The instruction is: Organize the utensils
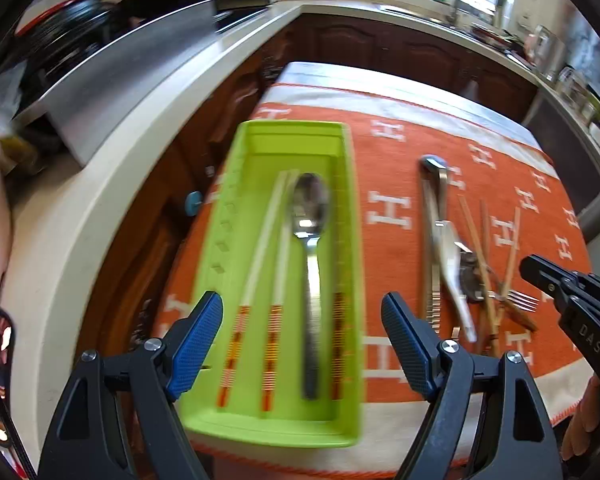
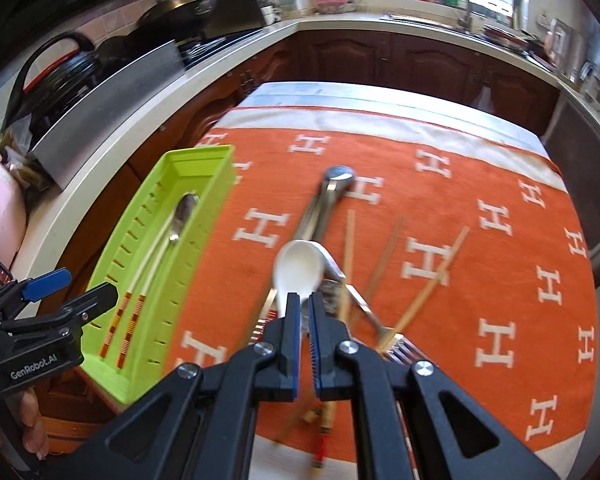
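Between the closed right tongs point(image 2: 304, 300), the white spoon point(image 2: 298, 266) points its bowl away. Left of it, the green tray point(image 2: 220, 168) lies lengthwise under the open, empty left tongs point(image 1: 302, 312).

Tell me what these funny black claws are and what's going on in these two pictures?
They are hand-held grabbers: a person holds one in each hand, and each carries a camera looking along its two fingers. One picture is from the left grabber, open above a green tray holding a metal spoon and white chopsticks. The other is from the right grabber, its fingers shut on nothing. On the orange cloth lie a white spoon, tongs, wooden chopsticks and a fork, waiting to be sorted.
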The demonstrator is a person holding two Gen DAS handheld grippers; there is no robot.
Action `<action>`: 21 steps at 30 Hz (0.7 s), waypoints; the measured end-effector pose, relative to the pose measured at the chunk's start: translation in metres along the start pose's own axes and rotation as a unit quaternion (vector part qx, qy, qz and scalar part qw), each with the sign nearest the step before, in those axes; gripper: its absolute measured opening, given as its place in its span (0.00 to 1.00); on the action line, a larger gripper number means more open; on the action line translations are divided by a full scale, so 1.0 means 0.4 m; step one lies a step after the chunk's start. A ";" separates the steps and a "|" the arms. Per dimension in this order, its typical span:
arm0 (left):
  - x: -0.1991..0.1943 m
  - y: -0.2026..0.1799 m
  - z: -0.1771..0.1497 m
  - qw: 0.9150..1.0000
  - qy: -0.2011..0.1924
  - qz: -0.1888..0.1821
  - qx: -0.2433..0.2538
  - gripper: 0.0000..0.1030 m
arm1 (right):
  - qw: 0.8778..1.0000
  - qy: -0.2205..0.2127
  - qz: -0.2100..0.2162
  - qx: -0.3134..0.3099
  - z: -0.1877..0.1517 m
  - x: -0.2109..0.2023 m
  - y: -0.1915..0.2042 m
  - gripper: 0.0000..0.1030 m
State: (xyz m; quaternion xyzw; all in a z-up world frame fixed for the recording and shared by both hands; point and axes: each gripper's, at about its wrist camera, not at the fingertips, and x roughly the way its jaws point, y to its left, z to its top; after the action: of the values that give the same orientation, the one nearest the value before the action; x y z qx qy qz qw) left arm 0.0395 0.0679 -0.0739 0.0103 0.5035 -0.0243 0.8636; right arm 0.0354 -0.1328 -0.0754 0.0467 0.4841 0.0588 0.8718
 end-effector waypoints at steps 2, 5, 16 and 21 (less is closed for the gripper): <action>0.000 -0.036 0.001 1.000 -0.003 -0.008 0.010 0.78 | 1.000 -0.003 -0.002 0.009 -0.006 -0.005 -0.023 0.06; 0.004 -0.079 0.001 1.000 -0.002 -0.015 0.022 0.78 | 1.000 -0.005 -0.003 0.023 -0.014 -0.009 -0.062 0.06; 0.069 -0.168 0.005 0.998 0.028 -0.037 0.034 0.78 | 0.998 0.015 0.013 0.067 -0.051 0.028 -0.178 0.06; 0.101 -0.171 0.004 0.997 0.043 -0.050 0.026 0.78 | 0.996 0.028 0.035 0.078 -0.066 0.051 -0.203 0.06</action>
State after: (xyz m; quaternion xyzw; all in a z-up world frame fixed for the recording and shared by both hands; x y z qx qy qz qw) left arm 0.0573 -0.0016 -0.1077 0.0085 0.5396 -0.0795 0.8381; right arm 0.0281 -0.2094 -0.1176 0.1297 0.5097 0.0526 0.8489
